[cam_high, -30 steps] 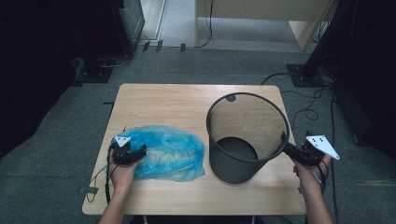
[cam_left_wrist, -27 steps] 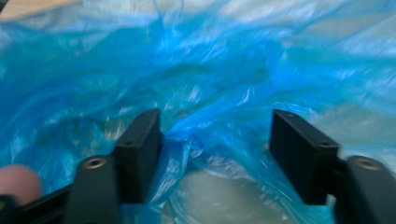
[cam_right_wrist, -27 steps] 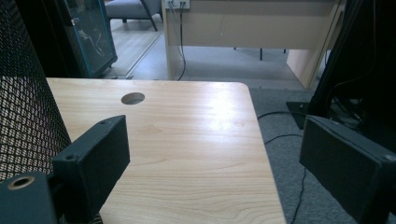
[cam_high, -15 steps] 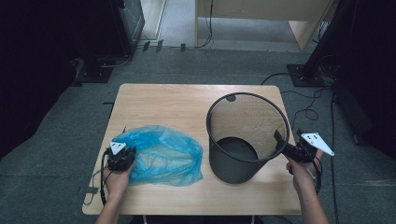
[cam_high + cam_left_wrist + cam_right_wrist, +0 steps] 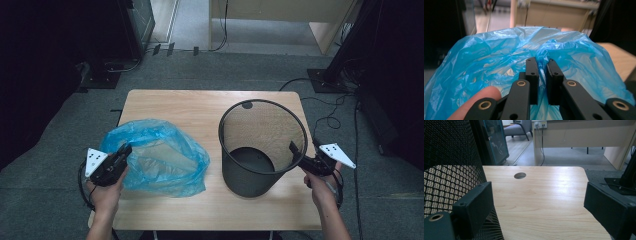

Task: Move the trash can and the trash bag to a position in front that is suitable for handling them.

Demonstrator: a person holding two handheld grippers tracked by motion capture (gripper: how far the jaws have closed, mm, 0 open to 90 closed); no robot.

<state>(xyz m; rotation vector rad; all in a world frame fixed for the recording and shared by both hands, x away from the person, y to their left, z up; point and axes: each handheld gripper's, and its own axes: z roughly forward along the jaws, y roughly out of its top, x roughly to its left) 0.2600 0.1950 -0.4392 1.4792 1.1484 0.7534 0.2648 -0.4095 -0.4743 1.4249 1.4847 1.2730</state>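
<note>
A crumpled blue plastic bag lies on the left half of the wooden table. My left gripper holds its near-left edge, lifted off the table. In the left gripper view the jaws have just been closing and now pinch the bag film, so the left gripper is shut on it. A black mesh wastebasket stands upright on the right half. My right gripper is open at the basket's right rim. In the right gripper view its left pad is against the mesh basket, and nothing sits between the right gripper fingers.
A round cable hole is in the table top behind the basket. Cables and a stand base lie on the grey floor to the right. Dark cabinets stand at the far left. A fingertip rests beside the left jaws.
The left gripper closed on the bag's near-left edge and rose with it, so the bag now billows up. The right gripper has stayed by the basket's rim.
</note>
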